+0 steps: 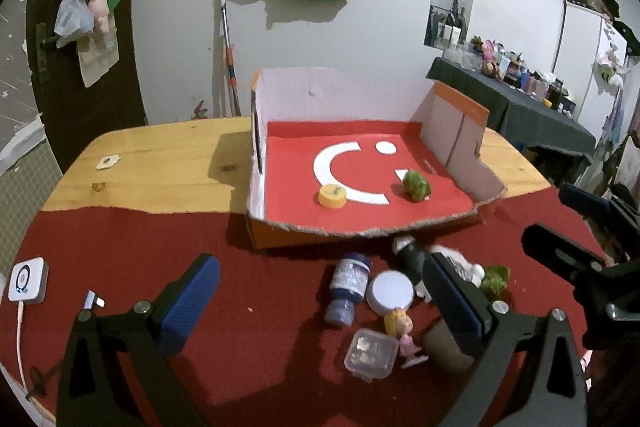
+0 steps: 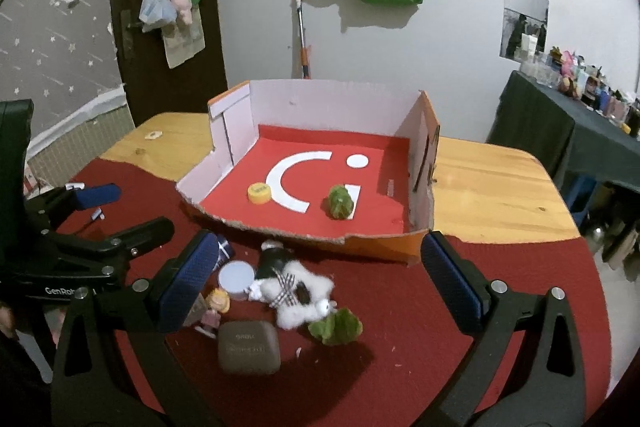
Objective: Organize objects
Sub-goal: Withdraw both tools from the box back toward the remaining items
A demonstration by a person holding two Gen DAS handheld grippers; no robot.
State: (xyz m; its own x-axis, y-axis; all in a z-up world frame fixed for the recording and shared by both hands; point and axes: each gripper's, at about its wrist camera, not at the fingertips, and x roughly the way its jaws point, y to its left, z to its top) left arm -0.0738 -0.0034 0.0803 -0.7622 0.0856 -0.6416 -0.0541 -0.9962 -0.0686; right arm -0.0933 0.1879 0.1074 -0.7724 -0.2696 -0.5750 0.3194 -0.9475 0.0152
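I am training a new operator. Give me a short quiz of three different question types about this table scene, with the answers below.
1. True or false: the open cardboard box with the red floor already holds two things.
2. Multiple choice: which thing lies inside the box? A) the round yellow plastic cap B) the brown rounded case C) the white fluffy plush toy
3. Fill in: both the left gripper and the right gripper have their jaws ____.

Key: 1 true: the yellow cap and a green leafy toy. 2 A; the case and plush lie on the red cloth outside. 3 open.
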